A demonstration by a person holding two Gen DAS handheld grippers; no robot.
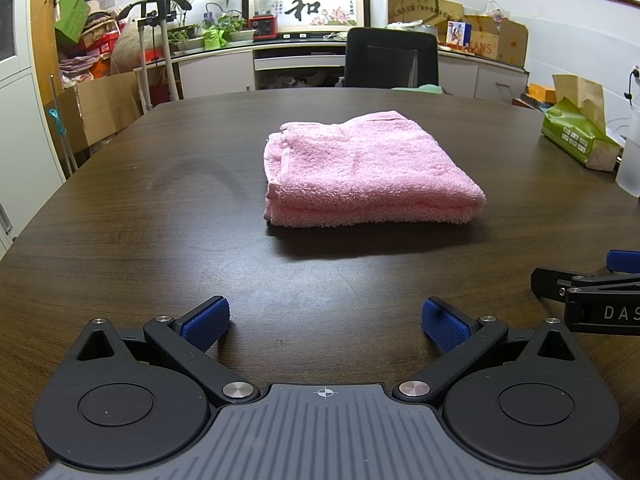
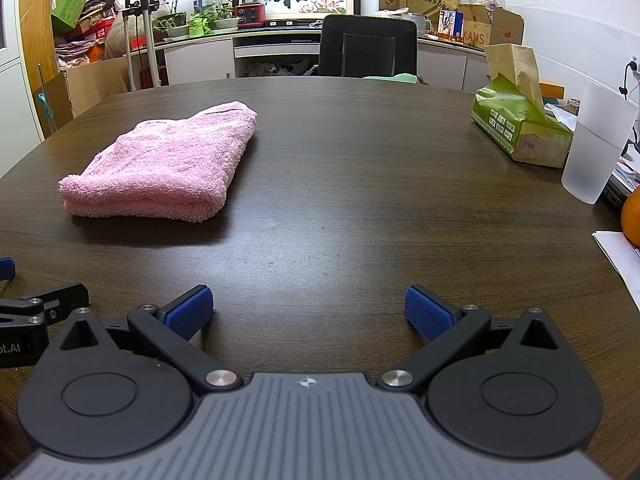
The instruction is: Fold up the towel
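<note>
Pink towel [image 1: 360, 168] lies folded into a thick square pad on the dark wooden table [image 1: 160, 240], well ahead of both tools. The left gripper [image 1: 325, 322] and right gripper [image 2: 309, 312] sit low near the table's front, fingers spread wide, holding nothing. A green tissue box [image 2: 520, 124] and frosted cup [image 2: 596, 140] stand at the right edge.

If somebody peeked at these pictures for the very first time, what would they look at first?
Probably the fluffy pink towel, lying folded in a neat bundle in the middle of the dark wooden table. Next, the left gripper and right gripper low in front, both wide open with bright blue pads, touching nothing. Then the green tissue box at the table's right edge.
</note>
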